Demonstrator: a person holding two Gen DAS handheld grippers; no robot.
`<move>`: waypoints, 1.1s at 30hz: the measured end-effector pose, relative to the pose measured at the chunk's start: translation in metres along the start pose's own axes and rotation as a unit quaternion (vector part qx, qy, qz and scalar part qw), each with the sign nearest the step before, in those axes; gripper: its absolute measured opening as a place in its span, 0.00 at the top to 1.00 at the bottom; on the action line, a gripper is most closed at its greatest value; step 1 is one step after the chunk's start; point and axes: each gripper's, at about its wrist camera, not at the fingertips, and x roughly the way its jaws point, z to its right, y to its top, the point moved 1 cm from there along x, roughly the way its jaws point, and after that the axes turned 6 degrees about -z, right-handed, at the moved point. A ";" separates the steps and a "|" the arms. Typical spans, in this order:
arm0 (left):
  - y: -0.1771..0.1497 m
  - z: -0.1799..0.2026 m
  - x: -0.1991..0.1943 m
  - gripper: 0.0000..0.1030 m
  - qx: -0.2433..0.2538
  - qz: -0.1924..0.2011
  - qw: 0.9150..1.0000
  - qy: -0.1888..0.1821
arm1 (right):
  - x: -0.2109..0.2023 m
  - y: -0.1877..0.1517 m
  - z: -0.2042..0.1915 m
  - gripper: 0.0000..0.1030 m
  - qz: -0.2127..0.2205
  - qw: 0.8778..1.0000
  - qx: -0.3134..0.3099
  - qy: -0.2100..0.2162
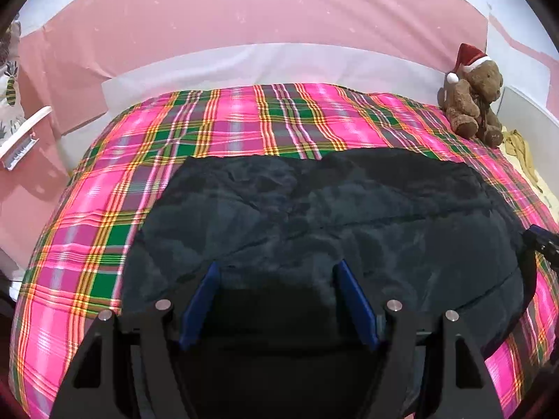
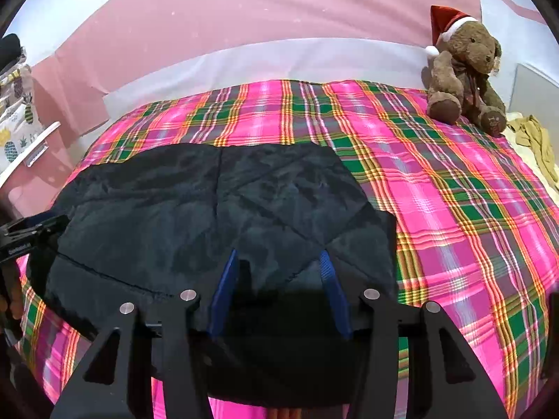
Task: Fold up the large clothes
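A large dark navy quilted garment (image 1: 314,216) lies spread flat on a bed with a pink and green plaid sheet (image 1: 104,181). In the left wrist view my left gripper (image 1: 278,270) hovers over the garment's near edge, its blue fingers (image 1: 209,286) wide apart with nothing pinched. My right gripper (image 1: 539,241) shows at the garment's right edge. In the right wrist view the garment (image 2: 174,209) fills the left and middle. My right gripper (image 2: 278,256) stands open above its near right part. At the far left is my left gripper (image 2: 28,234), held by a hand.
A brown teddy bear (image 2: 464,70) in a red Santa hat sits at the bed's far right corner, with crumpled yellow cloth (image 2: 538,139) beside it. A pink wall (image 1: 244,10) runs behind the bed. A white shelf unit (image 1: 21,136) stands on the left.
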 end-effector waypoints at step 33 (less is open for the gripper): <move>-0.012 -0.124 0.065 0.17 -0.073 -0.081 0.987 -0.121 | 0.056 -0.026 0.102 0.27 -0.075 0.985 0.135 0.083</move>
